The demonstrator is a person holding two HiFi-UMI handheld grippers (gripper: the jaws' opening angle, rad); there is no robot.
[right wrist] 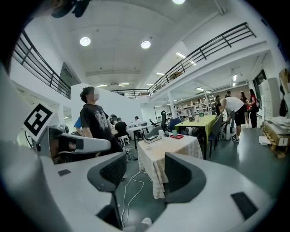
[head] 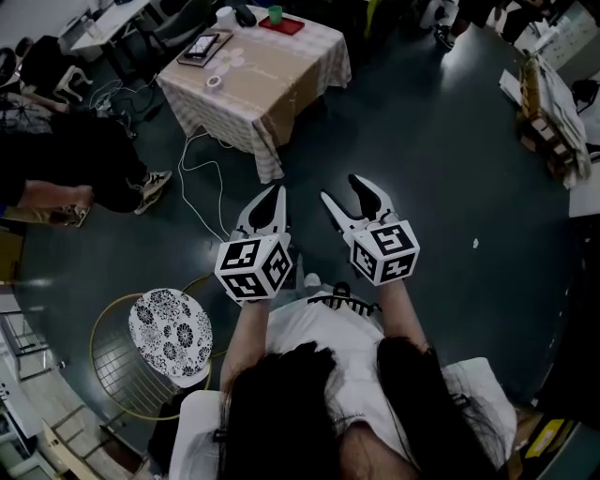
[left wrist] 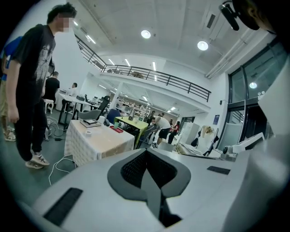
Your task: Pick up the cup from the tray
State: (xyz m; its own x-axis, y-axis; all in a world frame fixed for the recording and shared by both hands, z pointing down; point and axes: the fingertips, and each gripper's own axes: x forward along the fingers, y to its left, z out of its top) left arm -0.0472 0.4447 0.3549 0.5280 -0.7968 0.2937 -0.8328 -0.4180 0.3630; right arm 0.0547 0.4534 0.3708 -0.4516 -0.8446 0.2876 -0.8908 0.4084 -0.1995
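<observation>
Facing table point(head: 272, 89) edge; open floor point(head: 441, 141) between; right claw point(head: 339, 187) agape.

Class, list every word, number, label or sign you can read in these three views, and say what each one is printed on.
No words or numbers are legible anywhere.
Left marker cube and right marker cube: black-and-white square patterns only, no letters.
Blue wall sign: too small to read.
Standing person's shirt print: too blurred to read.

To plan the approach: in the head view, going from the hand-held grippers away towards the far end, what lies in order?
white cable → checked table → tape roll → red tray with the green cup
</observation>
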